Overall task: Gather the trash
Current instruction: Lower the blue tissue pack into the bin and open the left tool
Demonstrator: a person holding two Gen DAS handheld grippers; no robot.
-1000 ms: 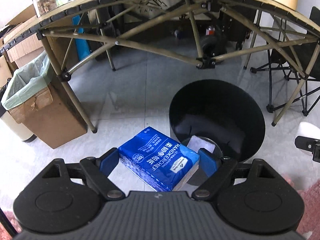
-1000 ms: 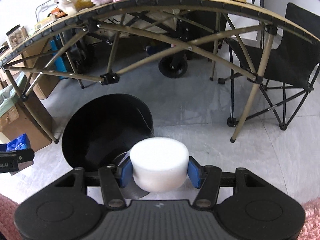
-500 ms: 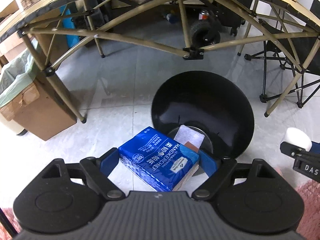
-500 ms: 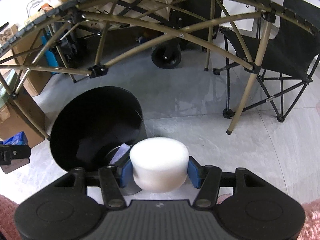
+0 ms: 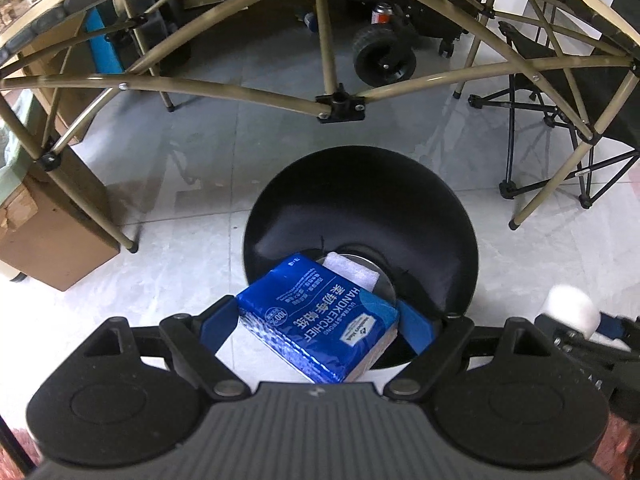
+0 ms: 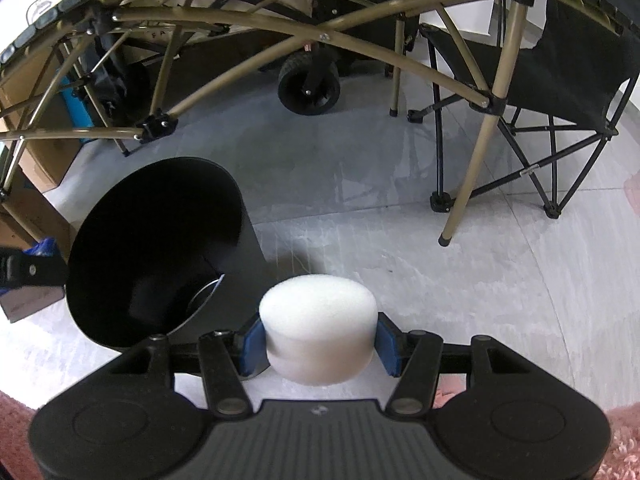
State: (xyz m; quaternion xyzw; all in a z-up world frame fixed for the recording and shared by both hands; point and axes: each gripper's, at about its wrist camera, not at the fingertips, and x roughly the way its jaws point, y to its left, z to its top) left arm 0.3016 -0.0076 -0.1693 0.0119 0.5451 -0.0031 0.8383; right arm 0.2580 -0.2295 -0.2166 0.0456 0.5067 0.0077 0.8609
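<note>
My left gripper (image 5: 318,324) is shut on a blue handkerchief tissue pack (image 5: 316,316), held over the near rim of the round black trash bin (image 5: 360,216). White paper (image 5: 352,274) lies at the bin's bottom. My right gripper (image 6: 320,344) is shut on a white foam cylinder (image 6: 318,338), held just right of the same black bin (image 6: 156,244). In the left wrist view the foam cylinder (image 5: 570,310) shows at the far right; in the right wrist view the tissue pack (image 6: 42,246) peeks in at the far left.
A folding table's tan frame (image 5: 340,100) arches over the grey tile floor behind the bin. A black folding chair (image 6: 560,80) stands at the right, a wheeled cart (image 6: 308,84) behind, and a cardboard box (image 5: 44,232) at the left. Pink rug (image 6: 624,440) lies nearest me.
Both grippers tipped further down and closed in on the bin. The tissue pack now overlaps the bin's near rim, and the foam cylinder has shifted to the bin's right side.
</note>
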